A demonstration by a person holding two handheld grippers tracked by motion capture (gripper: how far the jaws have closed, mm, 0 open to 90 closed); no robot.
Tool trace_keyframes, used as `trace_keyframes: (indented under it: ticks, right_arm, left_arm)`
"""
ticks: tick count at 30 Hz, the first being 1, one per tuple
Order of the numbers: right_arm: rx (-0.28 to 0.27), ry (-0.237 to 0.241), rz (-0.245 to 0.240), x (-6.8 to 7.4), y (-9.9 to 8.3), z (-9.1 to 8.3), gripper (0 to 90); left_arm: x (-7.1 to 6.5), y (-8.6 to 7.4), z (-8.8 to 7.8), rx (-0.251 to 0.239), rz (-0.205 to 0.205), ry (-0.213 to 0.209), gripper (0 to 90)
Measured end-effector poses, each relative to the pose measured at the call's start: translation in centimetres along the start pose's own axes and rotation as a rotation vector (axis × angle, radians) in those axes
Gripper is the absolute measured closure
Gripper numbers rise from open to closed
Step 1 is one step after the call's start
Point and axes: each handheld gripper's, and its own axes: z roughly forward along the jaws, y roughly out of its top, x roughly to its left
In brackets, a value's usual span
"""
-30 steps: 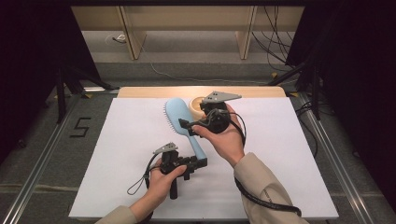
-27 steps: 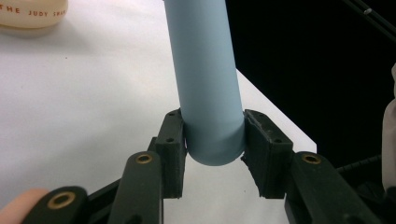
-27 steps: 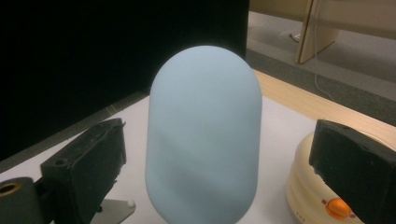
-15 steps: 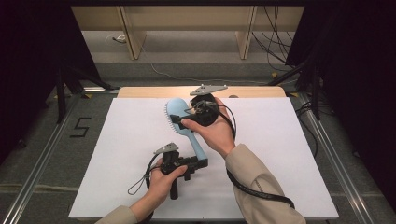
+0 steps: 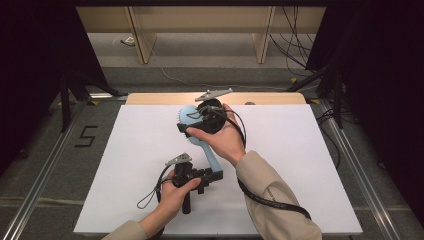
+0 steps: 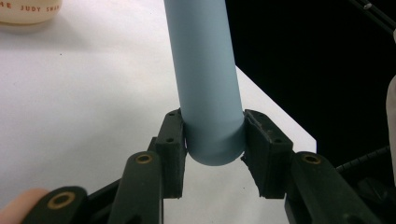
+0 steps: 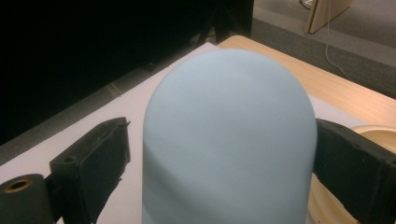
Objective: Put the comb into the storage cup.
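Room: dim walls all round, grey floor, pale wooden legs at the top of the frame; a white table (image 5: 125, 165) fills the middle, a strip of bare wood along its far edge.

High view, brush: a pale blue hairbrush (image 5: 189, 116) sits centre frame, head toward the top, handle running down and right.

High view, left gripper (image 5: 216, 175): lower centre, clamped on the end of the handle.

High view, right gripper (image 5: 183, 128): just above centre, at the brush head, the hand wrapped round its body.

Left gripper view, grip: both pads (image 6: 172, 144) press the rounded end of the blue handle (image 6: 205, 79), one on each side, firmly grasping it. A cream tub (image 6: 29, 10) sits in the upper left corner.

Right gripper view, head: the smooth back of the brush head (image 7: 229, 140) bulges up the middle between the two jaws. The right one looks to be against it; a sliver of white shows beside the left pad (image 7: 93, 158), so I cannot tell whether it is squeezing.

Advice: my guess is the right gripper is taking hold of the head. Keep the left grip steady, centre the head squarely between the jaws, and close on its widest part so the rounded back does not slide out.
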Motion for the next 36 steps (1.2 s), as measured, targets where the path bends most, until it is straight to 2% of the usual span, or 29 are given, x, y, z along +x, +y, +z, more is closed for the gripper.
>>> trace_keyframes:
  ticks: [11, 24, 33, 36]
  right_arm:
    - [0.052, -0.007, 0.014, -0.1, -0.2, 1.0, 8.3]
    - [0.062, 0.006, 0.03, -0.2, -0.3, 1.4, 10.8]
    - [0.074, 0.018, 0.032, -0.2, -0.3, 1.5, 20.1]
    - [0.076, 0.021, 0.037, -0.2, -0.3, 1.4, 20.3]
  left_arm:
    - [-0.1, 0.0, 0.1, 0.002, -0.002, 0.0, 60.4]
    - [-0.2, -0.1, 0.1, 0.006, 0.01, 0.002, 60.3]
    - [-0.2, -0.1, 0.1, 0.007, 0.013, 0.003, 60.3]
    - [-0.2, -0.1, 0.1, 0.008, 0.016, 0.005, 60.3]
